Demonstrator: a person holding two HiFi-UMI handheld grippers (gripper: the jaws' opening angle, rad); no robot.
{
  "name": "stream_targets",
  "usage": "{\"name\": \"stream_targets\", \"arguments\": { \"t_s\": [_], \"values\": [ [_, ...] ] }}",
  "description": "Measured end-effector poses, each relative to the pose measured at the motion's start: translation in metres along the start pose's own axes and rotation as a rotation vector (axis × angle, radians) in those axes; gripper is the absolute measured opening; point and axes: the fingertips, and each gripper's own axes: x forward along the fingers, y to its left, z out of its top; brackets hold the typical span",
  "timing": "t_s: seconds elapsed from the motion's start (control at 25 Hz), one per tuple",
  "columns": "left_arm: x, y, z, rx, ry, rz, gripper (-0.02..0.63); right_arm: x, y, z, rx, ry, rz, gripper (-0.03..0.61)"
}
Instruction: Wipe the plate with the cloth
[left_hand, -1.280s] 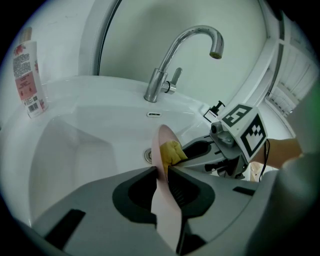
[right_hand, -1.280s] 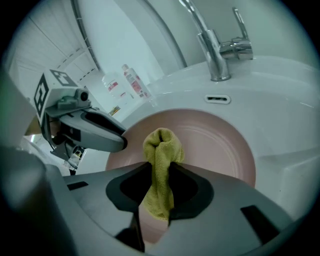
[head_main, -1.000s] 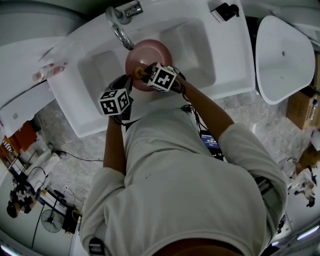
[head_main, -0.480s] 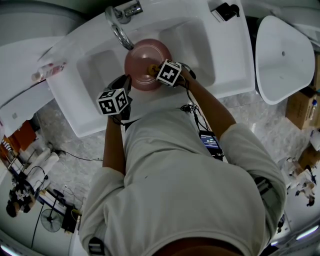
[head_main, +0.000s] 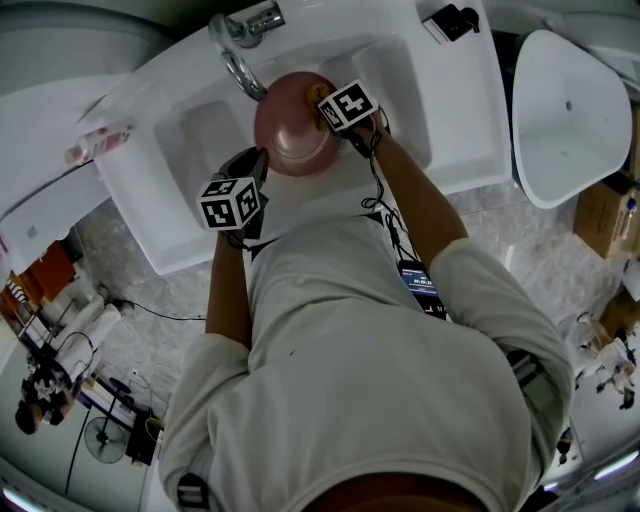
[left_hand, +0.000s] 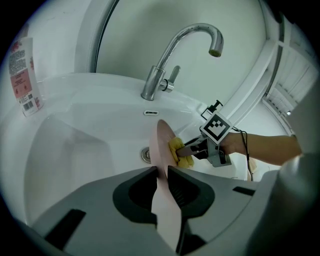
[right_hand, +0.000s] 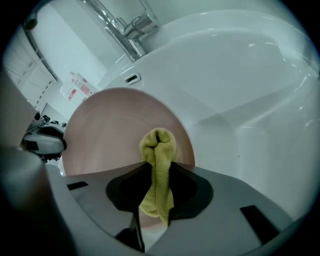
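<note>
The left gripper (left_hand: 161, 174) is clamped on the near rim of the pink plate (left_hand: 163, 142). One jaw sits on each side of the edge, and the plate stands on edge, rising straight ahead of the jaws over the white sink (left_hand: 75, 150). The right gripper (right_hand: 159, 172) is closed tight on the yellow cloth (right_hand: 159, 150). A bunched end of the cloth pokes out ahead of its jaws and presses against the plate's face, low down and close to the rim on that gripper's right, while a loose tail hangs back between the jaws. Seen from the left gripper, the cloth lies ahead and just to the right of the plate, touching its right-hand face a little below the top edge. The right gripper reaches in from that side with the person's forearm (left_hand: 265, 147) behind it. The drain (left_hand: 145, 154) is ahead of the left gripper, just left of the plate's edge and partly hidden by it. The faucet (left_hand: 170, 55) stands farther ahead and higher — its spout curves over above the plate's top rim, well clear of it. Far off to the left gripper's left, a bottle (left_hand: 24, 75) stands on the sink's ledge. To the right of the right gripper, past the plate's rim, there is only smooth white basin wall — open room on that side.
</note>
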Motion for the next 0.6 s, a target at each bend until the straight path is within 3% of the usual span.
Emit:
{"name": "stream_targets", "arguments": {
  "t_s": [0.16, 0.36, 0.6],
  "values": [
    [0.001, 0.0, 0.0, 0.001, 0.008, -0.002, 0.08, -0.004, 0.015, 0.027, -0.049, -0.079, -0.017, 0.097],
    [0.004, 0.003, -0.004, -0.015, 0.026, -0.001, 0.08, -0.006, 0.051, 0.045, -0.119, -0.159, 0.04, 0.097],
    [0.015, 0.007, -0.012, -0.02, 0.055, 0.003, 0.078, -0.004, 0.096, 0.026, -0.25, -0.14, 0.161, 0.097]
  ]
}}
